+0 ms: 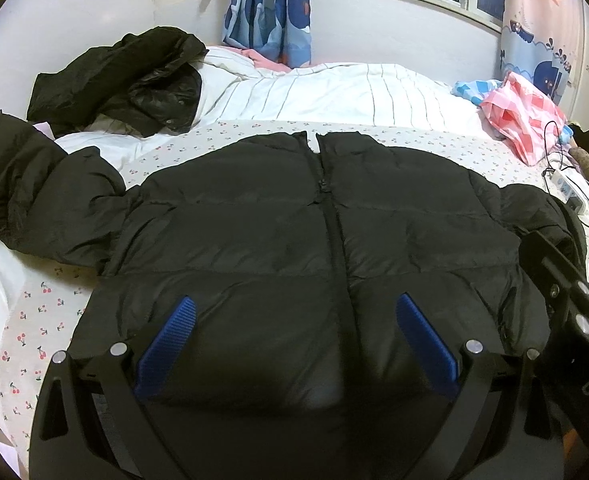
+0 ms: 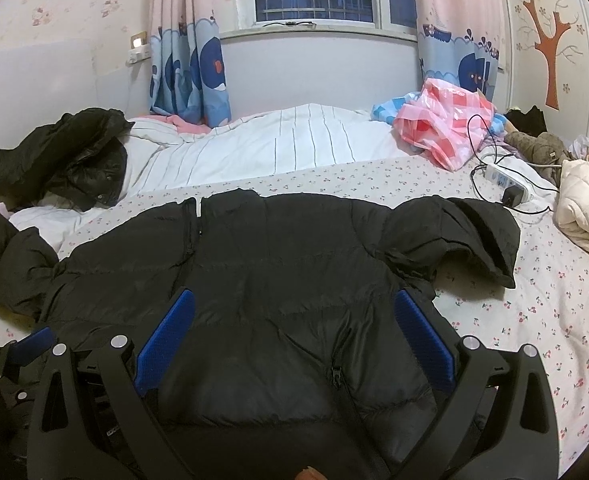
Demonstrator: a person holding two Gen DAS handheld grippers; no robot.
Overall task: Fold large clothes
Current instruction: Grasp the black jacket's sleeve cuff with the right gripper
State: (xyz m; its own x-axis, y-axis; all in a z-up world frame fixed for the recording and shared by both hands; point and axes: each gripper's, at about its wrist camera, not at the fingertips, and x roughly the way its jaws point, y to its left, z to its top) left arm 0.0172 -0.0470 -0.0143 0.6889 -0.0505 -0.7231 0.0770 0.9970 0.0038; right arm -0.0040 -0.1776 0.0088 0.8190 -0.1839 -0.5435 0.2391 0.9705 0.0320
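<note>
On the bed, covered by a cherry-print sheet, a large black puffer jacket is lying spread out front side up, its zipper running down the middle and its hem nearest the cameras. One sleeve is lying bent across the sheet toward the right, while the other sleeve is stretching off to the left. Behind the jacket a white striped duvet is lying bunched along the wall under the window, and a second dark jacket is sitting crumpled on its left end. A pink checked plastic bag is resting at the duvet's right end, near a white power strip with a black plug. The left gripper is hovering over the jacket's lower front with its blue fingers spread wide and nothing between them. The right gripper is hovering likewise over the lower front, its fingers also wide apart and empty.
</note>
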